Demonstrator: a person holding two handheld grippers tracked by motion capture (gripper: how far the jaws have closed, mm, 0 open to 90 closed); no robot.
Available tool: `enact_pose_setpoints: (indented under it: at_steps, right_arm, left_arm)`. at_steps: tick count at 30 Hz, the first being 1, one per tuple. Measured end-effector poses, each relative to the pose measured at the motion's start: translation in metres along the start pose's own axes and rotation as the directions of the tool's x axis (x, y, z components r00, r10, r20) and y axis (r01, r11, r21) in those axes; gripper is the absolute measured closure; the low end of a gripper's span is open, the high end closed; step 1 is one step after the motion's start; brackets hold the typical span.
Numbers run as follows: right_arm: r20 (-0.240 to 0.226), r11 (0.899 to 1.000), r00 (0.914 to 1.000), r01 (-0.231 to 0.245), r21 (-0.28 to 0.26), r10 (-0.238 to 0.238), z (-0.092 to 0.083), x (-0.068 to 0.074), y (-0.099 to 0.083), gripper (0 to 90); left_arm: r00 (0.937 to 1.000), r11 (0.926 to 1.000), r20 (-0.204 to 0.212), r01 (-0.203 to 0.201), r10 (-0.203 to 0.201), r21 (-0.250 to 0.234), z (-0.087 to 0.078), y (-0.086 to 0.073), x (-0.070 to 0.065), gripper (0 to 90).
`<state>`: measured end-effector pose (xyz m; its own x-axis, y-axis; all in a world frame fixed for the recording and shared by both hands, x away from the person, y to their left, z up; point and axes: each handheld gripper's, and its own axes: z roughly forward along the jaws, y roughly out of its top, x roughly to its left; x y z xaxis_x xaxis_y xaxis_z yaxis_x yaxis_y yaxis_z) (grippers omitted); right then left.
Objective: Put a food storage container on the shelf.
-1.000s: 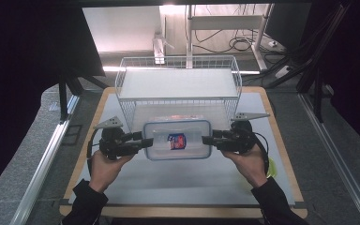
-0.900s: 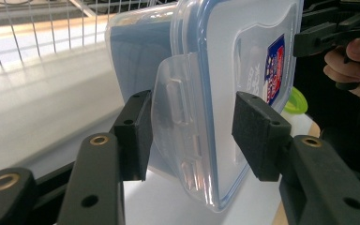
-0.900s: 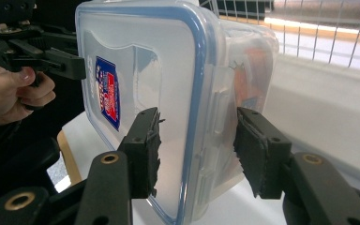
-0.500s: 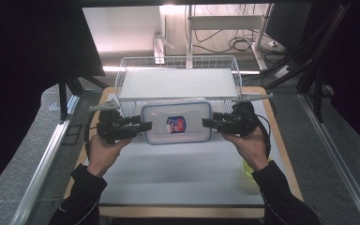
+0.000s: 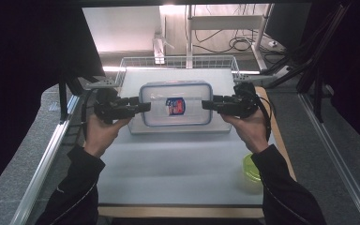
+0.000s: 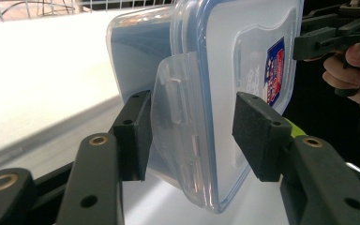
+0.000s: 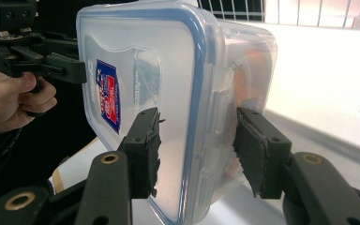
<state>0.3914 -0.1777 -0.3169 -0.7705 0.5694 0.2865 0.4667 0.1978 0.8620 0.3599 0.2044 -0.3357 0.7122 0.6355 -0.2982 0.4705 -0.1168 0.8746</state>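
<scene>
The white table point(image 5: 168, 164) lay broad under the work, with the wire basket point(image 5: 178, 63) standing at its far edge; between the two hands, a clear lidded container point(image 5: 176, 104) with a blue seal and a red-and-blue label hung in the air, just before the basket and seemingly above the table; the left gripper point(image 5: 139, 107) was clamped on the container's left end, one pad on the lid and one under the body beside the latch flap point(image 6: 171, 101), and the right gripper point(image 5: 208, 104) gripped the right end likewise; so the pickup looked done and the lift under way, while setting the box down, probably in the basket, was left; a small green-lidded tub point(image 5: 253, 171) sat untouched near the right forearm
</scene>
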Motion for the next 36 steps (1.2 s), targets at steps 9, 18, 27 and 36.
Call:
enact_pose_setpoints:
  at_steps: [9, 18, 27, 36]
  right_arm:
    - [-0.008, 0.999, 0.9996, -0.028, -0.023, 0.028, 0.004, -0.011, 0.022, 53.2]
    - [-0.006, 0.999, 0.9991, -0.042, -0.033, 0.042, 0.011, -0.021, 0.043, 53.1]
    - [0.001, 0.998, 0.9984, -0.057, -0.042, 0.057, 0.018, -0.035, 0.061, 52.7]
    - [0.014, 0.995, 0.9959, -0.088, -0.035, 0.089, 0.028, -0.052, 0.065, 52.5]
  left_arm:
    - [0.9999, 0.9998, 0.005, 0.014, -0.014, -0.011, 0.003, 0.020, 0.013, 48.5]
    - [0.9996, 0.9995, 0.000, 0.027, -0.027, -0.019, 0.006, 0.043, 0.027, 48.4]
    - [0.9994, 0.9991, 0.000, 0.034, -0.034, -0.027, 0.015, 0.060, 0.041, 48.4]
    - [0.9979, 0.9974, 0.003, 0.065, -0.065, -0.032, 0.031, 0.062, 0.058, 48.1]
